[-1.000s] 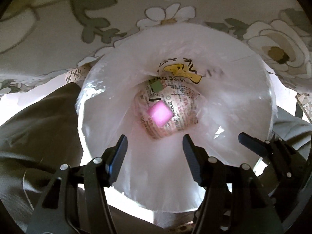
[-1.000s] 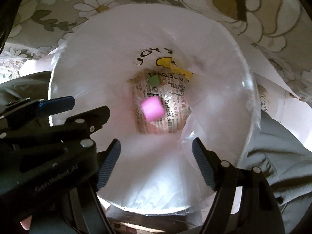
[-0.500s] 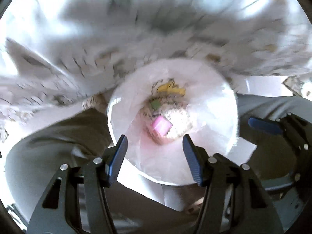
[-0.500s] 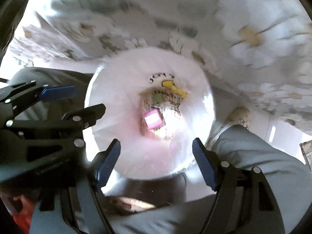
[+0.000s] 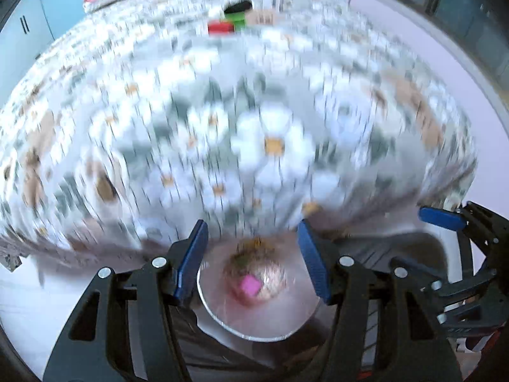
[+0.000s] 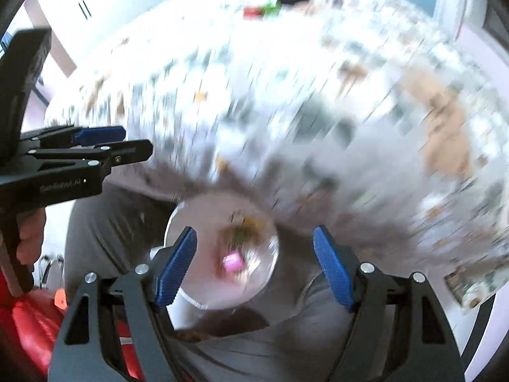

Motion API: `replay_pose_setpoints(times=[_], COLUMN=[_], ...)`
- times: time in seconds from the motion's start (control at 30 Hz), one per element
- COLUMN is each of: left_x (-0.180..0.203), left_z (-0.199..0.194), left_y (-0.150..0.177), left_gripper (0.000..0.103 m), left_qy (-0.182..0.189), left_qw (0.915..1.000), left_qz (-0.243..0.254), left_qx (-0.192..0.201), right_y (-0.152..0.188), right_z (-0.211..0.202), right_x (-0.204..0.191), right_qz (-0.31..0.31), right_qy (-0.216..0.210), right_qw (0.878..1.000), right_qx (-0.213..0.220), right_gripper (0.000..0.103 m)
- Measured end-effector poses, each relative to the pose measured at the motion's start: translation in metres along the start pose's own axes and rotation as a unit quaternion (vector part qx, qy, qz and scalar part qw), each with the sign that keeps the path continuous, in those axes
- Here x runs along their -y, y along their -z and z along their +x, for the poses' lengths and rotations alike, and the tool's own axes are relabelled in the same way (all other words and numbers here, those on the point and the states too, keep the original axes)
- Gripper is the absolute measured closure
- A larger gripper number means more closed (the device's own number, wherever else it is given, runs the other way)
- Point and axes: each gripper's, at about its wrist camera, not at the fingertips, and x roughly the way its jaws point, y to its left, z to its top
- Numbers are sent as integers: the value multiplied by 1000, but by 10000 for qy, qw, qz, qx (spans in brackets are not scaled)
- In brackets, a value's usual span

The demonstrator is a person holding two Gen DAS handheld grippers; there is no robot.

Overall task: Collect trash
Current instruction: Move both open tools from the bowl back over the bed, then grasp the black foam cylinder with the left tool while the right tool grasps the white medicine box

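- Trash bag (image 5: 254,318), white and open-mouthed, sits below the flowered desk (image 5: 270,146) edge; a pink scrap (image 5: 249,285) lies inside on printed paper.
- Left tool (image 5: 253,259) gapes, empty.
- Right tool (image 6: 254,267) stands wider, empty.

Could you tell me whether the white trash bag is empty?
Not empty: the trash bag holds a pink piece on crumpled printed paper.

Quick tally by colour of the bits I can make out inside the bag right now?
Pink: 1, the block
Green: 1, a blurred piece
Yellow: 1, a blurred patch, maybe print on the bag
Printed paper: 1 wad
Total: 4, at best; the blur hides anything more.
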Motion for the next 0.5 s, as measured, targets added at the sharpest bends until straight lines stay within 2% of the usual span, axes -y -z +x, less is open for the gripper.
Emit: replay_pose_setpoints(times=[0.17, 0.5], left_x=[-2, -11], left_z=[-25, -30], left_y=[-42, -135], left_gripper=[44, 41], left_qy=[-101, -316], left_qw=[9991, 9960], left_qz=[-32, 120], left_qx=[402, 830], right_y=[-30, -108], right_z=[-40, -82], right_x=[22, 58], right_qz=[43, 301], right_qy=[210, 395], right_qw=[9980, 9890], right_qx=[588, 1395], right_gripper=[25, 23])
